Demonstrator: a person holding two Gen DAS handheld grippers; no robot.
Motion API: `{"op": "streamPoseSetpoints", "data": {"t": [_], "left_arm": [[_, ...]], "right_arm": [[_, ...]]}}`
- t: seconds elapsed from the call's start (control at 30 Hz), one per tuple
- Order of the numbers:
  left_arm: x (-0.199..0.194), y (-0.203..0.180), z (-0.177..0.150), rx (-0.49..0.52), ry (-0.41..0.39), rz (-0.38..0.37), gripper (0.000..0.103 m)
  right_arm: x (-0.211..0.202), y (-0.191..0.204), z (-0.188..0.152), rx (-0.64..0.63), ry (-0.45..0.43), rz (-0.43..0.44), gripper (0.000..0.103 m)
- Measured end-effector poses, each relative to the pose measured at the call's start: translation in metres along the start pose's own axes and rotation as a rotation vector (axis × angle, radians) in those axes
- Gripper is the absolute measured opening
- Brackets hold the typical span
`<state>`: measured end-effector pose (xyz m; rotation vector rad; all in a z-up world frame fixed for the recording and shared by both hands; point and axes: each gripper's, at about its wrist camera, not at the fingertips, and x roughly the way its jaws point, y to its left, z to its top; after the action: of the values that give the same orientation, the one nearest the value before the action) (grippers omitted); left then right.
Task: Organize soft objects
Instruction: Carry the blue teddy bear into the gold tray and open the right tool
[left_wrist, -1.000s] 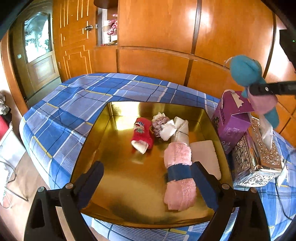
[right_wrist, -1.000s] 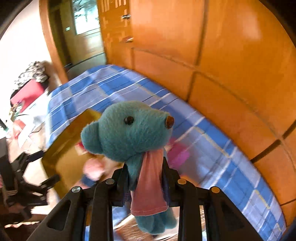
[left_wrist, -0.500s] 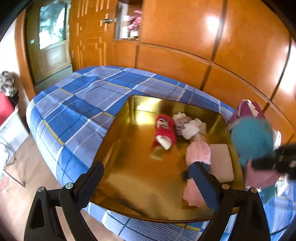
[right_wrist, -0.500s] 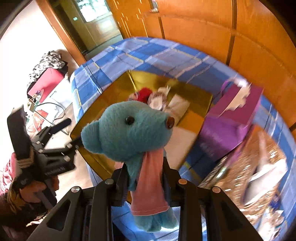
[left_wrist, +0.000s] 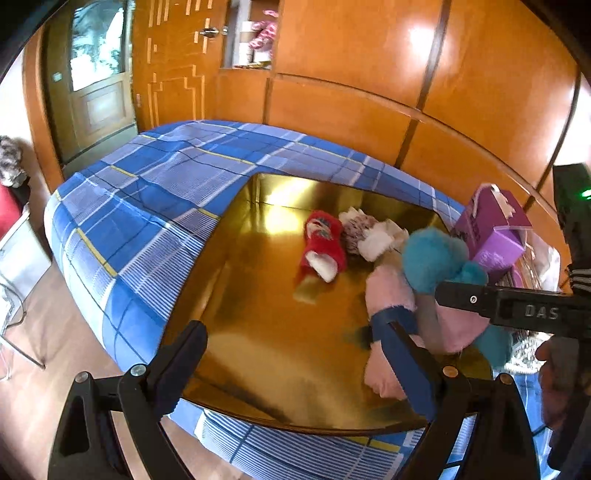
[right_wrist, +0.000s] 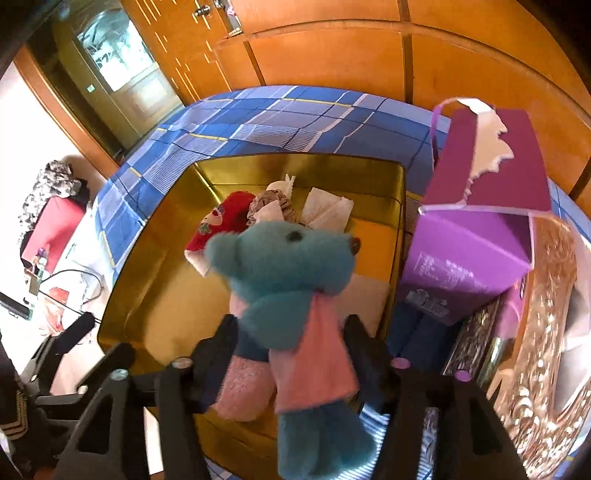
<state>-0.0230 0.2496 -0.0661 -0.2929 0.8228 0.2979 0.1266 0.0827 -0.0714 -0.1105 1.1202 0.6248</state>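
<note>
Now the teddy bear sits between the opening right tongs (above the gold tray).

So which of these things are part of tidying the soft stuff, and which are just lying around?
Part of the job:
teal teddy
right gripper, jaws opening around it
gold tray
pink fuzzy roll
red sock

Just lying about:
purple box
ornate tissue box

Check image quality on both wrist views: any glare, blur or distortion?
Left wrist: fisheye bends the blue plaid bed; glare patches on the wood wall panels and the gold tray; the teal bear is soft.
Right wrist: the teal bear is motion-blurred between the opening fingers; the silver tissue box is smeared; the purple box is fairly sharp.
</note>
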Motion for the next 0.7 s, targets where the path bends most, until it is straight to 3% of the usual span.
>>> {"op": "streamPoseSetpoints", "data": {"t": [0.33,0.53,0.7], "left_arm": [[-0.014,-0.009,0.003,0.015,-0.043,-0.012,0.096],[-0.024,-0.011,0.002,0.02,-0.063,0.003,0.095],[-0.025,-0.014,0.001,0.026,-0.056,0.002,0.095]], "right_arm": [[-0.021,0.008,-0.024,-0.021,-0.041,0.113,0.067],[0.005,0.022,-0.024,-0.086,-0.016,0.065,0.067],[-0.009,0.022,-0.033,-0.109,-0.046,0.049,0.067]]}}
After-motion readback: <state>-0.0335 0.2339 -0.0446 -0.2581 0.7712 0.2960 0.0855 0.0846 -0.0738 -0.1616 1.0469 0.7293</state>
